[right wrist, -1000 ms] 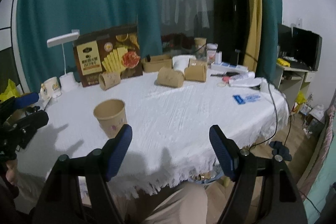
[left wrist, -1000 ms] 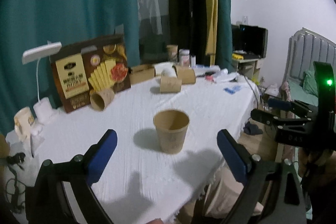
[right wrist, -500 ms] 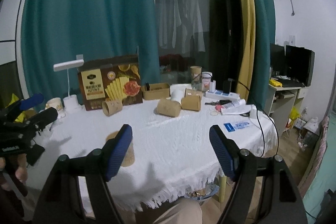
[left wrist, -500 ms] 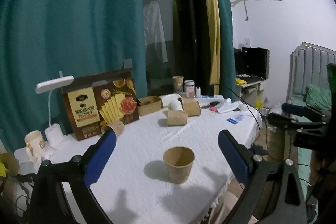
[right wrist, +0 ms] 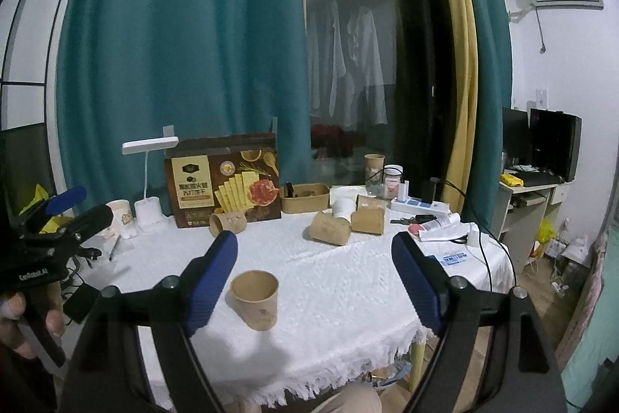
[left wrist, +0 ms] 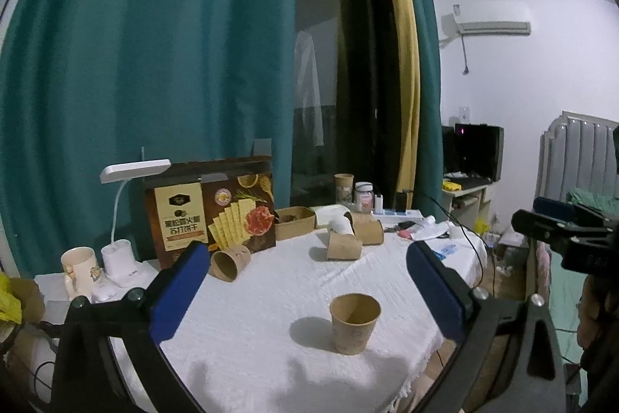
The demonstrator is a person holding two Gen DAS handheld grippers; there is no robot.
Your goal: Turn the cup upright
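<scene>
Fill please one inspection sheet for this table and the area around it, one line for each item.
Surface: round table under a white cloth, fringe at its edge.
Job's things: paper cup upright, mouth up, near the front edge; three more cups lying on their sides further back.
Clutter: cracker box, desk lamp, mug, small tray, jar.
Grippers: left gripper open, holding nothing; right gripper open, holding nothing.
Cables: black cable over the right edge; power strip.
Surroundings: teal curtains, air conditioner, monitor.

black tool (right wrist: 313, 279) frames, blue finger pads (right wrist: 211, 281), silver screws.
</scene>
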